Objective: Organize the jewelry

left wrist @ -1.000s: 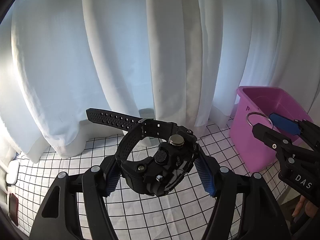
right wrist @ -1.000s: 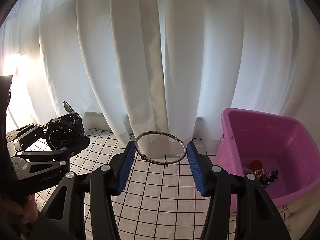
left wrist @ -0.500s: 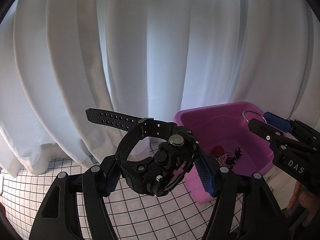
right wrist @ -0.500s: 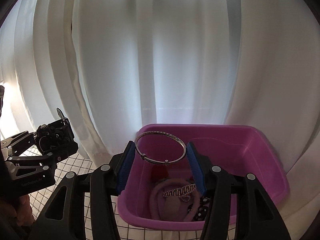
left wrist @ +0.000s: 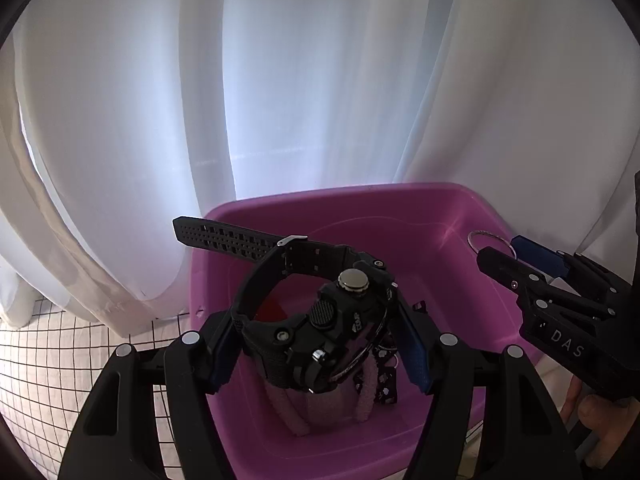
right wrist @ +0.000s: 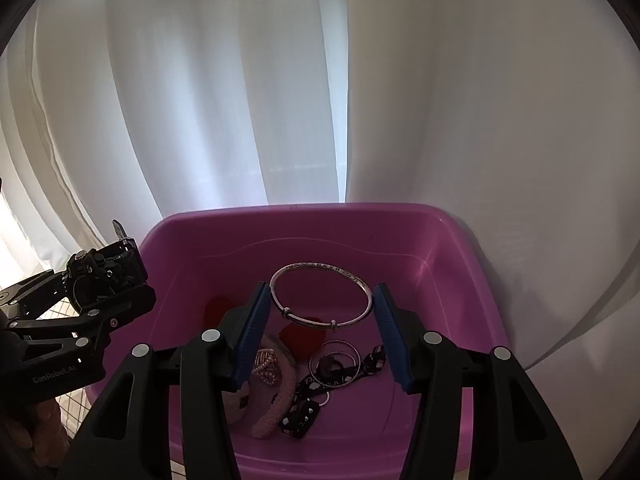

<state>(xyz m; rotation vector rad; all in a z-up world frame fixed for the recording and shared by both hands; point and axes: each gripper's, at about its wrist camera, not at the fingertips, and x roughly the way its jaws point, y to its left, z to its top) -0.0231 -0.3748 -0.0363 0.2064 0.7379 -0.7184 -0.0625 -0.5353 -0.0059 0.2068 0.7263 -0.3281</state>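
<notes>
Jewelry hangs over the pink bin (right wrist: pixel 460 248) in both grippers, so the step in hand looks like the drop. The left gripper (left wrist: pixel 316 344) has its fingers (left wrist: pixel 222 354) clamped on the case of a black watch (left wrist: pixel 320 324), whose perforated strap sticks out to the left past the bin's near rim. The right gripper (right wrist: pixel 322 320) holds a thin silver bangle (right wrist: pixel 320 294) pinched across its width between blue pads, above the middle of the bin. On the bin floor lie a pink fuzzy headband (right wrist: pixel 276 396), a black patterned band (right wrist: pixel 320 392), a pair of hoop rings (right wrist: pixel 334 362) and something red (right wrist: pixel 298 334). To do this well, I would lower each piece closer to the floor before parting the fingers, since the watch is heavy and could knock the lighter pieces about, and the bangle could roll or bounce toward a wall. The watch should move further in so its strap clears the rim. Releasing one hand at a time keeps the two grippers from crowding each other. White curtain (left wrist: pixel 280 80) hangs behind the bin, and a checked worktop (left wrist: pixel 48 360) shows at left.
</notes>
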